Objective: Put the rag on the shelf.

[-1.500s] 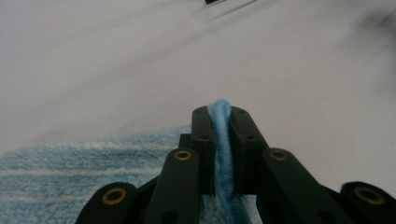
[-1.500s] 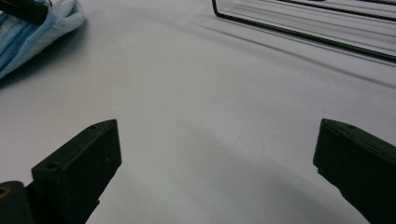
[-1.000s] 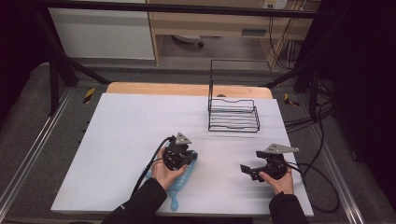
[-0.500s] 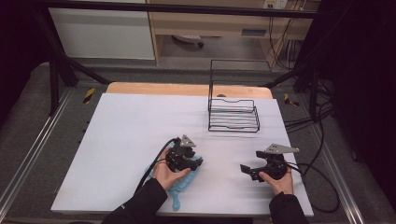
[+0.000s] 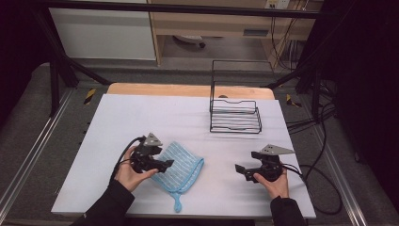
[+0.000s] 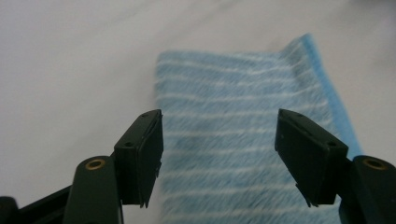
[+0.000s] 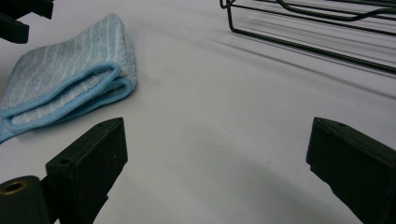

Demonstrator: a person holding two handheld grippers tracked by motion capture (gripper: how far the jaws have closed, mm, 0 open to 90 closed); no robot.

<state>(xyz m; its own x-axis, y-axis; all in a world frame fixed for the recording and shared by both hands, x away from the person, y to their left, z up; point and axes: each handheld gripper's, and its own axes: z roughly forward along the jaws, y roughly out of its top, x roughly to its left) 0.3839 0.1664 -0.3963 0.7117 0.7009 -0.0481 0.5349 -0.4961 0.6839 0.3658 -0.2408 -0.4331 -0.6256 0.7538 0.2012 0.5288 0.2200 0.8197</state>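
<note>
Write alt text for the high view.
A folded blue striped cloth lies on a white table beside the open left hand-held gripper. The open right hand-held gripper rests apart; a black wire rack stands behind.

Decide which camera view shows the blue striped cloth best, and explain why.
The high view: the whole folded cloth lies in sight on the table, hanging loop included. The left gripper view shows a blurred close-up of its stripes; the right gripper view shows its folded edge at one side.

Your folded cloth (image 5: 181, 167) is lying on the table (image 5: 141, 117) near its front edge, between your grippers; the wire rack (image 5: 235, 115) is standing behind, to the right.
</note>
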